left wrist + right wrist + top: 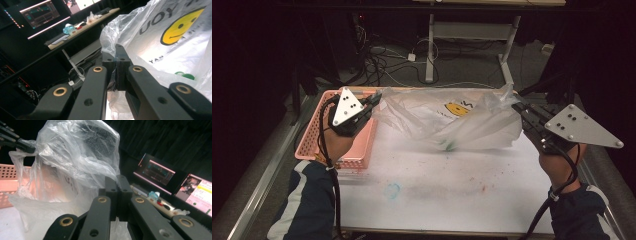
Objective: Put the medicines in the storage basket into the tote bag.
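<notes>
I hold a thin clear plastic bag with a yellow smiley face [452, 117] stretched above the white table [437, 195], left gripper [374, 100] and right gripper [518, 109] each clamped on an edge beside the pink basket [312, 135], probably spreading it open; next I must keep even tension.

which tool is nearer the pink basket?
Left. The left tool hangs over the pink basket, at its right rim, shut on the plastic bag. The right tool holds the bag's other end, across the table from the basket.
</notes>
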`<state>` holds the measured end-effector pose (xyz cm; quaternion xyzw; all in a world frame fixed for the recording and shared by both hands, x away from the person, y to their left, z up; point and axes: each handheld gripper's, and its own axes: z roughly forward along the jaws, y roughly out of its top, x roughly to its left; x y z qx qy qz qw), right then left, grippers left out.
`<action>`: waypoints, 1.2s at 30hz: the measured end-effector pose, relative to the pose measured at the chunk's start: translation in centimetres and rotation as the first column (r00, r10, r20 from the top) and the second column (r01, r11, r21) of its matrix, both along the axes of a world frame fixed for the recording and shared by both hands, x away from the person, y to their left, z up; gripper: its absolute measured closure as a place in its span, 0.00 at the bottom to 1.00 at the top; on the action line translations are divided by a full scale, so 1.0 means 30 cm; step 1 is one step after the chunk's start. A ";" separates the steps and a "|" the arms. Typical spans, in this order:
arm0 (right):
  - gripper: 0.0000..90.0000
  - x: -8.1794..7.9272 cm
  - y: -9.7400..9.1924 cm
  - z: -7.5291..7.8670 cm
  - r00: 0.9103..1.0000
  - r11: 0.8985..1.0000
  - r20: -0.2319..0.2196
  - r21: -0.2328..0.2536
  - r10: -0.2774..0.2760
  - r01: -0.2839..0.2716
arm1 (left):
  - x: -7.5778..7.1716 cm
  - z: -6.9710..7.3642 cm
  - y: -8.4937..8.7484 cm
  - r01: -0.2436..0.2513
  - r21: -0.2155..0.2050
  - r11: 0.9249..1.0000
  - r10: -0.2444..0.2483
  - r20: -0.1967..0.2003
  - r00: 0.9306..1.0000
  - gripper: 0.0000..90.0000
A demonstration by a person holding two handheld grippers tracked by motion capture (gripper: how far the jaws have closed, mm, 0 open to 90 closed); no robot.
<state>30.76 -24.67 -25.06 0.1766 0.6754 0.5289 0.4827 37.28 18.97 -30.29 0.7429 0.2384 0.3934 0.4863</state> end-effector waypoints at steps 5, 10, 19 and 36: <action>1.00 0.017 0.003 0.022 1.000 1.000 0.008 0.024 -0.005 0.005 | 0.012 0.031 -0.006 0.005 -0.067 0.998 -0.004 0.014 1.000 0.97; 1.00 0.078 -0.002 0.010 0.999 0.998 -0.018 0.055 -0.036 0.037 | 0.054 0.031 -0.053 0.027 -0.122 0.992 -0.025 0.018 1.000 0.96; 1.00 0.234 -0.033 -0.041 0.987 0.989 -0.089 0.062 -0.130 0.136 | 0.168 -0.024 -0.194 0.046 -0.124 0.991 -0.046 0.002 0.999 0.96; 1.00 0.363 -0.059 0.082 0.971 0.971 -0.102 0.085 -0.216 0.225 | 0.336 0.089 -0.337 0.029 -0.114 0.993 -0.023 0.047 0.999 0.96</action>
